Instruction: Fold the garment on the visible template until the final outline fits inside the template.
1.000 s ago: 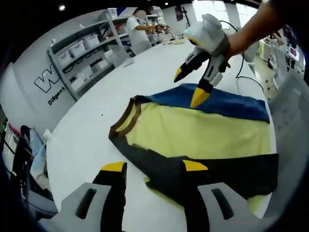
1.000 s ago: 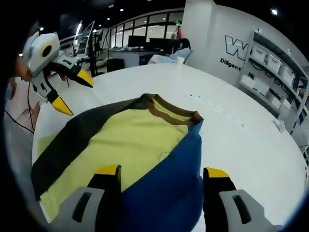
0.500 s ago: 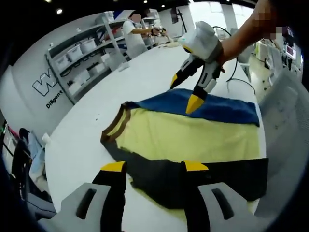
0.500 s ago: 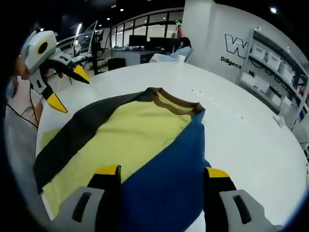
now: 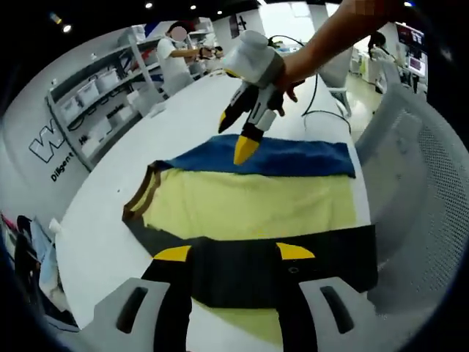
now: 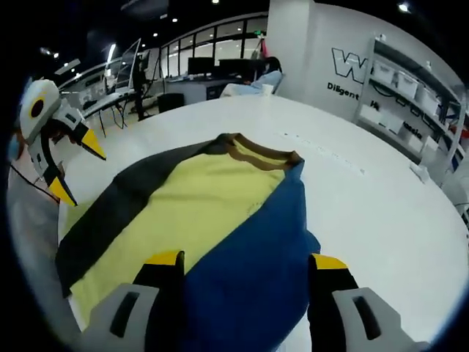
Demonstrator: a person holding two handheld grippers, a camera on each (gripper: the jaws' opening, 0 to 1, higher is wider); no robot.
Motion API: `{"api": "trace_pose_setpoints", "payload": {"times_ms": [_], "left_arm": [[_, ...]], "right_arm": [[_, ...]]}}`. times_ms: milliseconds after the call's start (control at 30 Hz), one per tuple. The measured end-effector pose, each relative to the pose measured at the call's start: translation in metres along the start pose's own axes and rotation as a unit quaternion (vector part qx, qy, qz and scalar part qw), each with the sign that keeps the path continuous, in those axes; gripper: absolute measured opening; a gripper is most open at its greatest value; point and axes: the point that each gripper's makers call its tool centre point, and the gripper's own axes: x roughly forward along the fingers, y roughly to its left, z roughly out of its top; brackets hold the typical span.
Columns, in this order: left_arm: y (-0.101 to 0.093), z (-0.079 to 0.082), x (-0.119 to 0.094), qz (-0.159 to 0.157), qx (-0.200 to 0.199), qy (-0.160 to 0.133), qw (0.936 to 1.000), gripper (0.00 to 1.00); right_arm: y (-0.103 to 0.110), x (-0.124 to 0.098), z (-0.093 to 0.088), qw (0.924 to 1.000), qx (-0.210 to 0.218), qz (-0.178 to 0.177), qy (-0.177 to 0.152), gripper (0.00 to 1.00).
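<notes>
Left gripper view has the left gripper (image 5: pixel 233 253) spread wide with nothing between its jaws, its yellow tips over the dark near band of the garment (image 5: pixel 249 205). Beyond, the right gripper (image 5: pixel 236 137), held in a hand (image 5: pixel 289 70), hangs jaws apart above the blue far band, gripping nothing. In the right gripper view its tips (image 6: pixel 247 259) are wide over the blue cloth. One garment lies flat on the white table (image 6: pixel 381 213), in three bands: dark, yellow, blue. Two grippers are in play. Since the earlier frame the garment's shape is unchanged; both cameras have shifted.
</notes>
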Motion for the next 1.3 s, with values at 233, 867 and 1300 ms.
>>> {"api": "trace_pose_setpoints", "payload": {"times_ms": [233,867,1300], "left_arm": [[-0.017,-0.006,-0.003,-0.018,-0.001,0.002,0.9998,0.41],[-0.088,-0.014,0.005,-0.109,0.015,0.008,0.9939,0.34],[-0.127,-0.015,0.01,-0.157,0.049,0.003,0.9863,0.29]], "right_arm": [[0.006,0.002,0.0,1.0,0.002,0.008,-0.002,0.69],[0.012,-0.007,-0.015,0.9998,0.014,0.012,0.003,0.73],[0.025,-0.022,-0.021,0.9998,0.01,0.018,-0.006,0.71]]}}
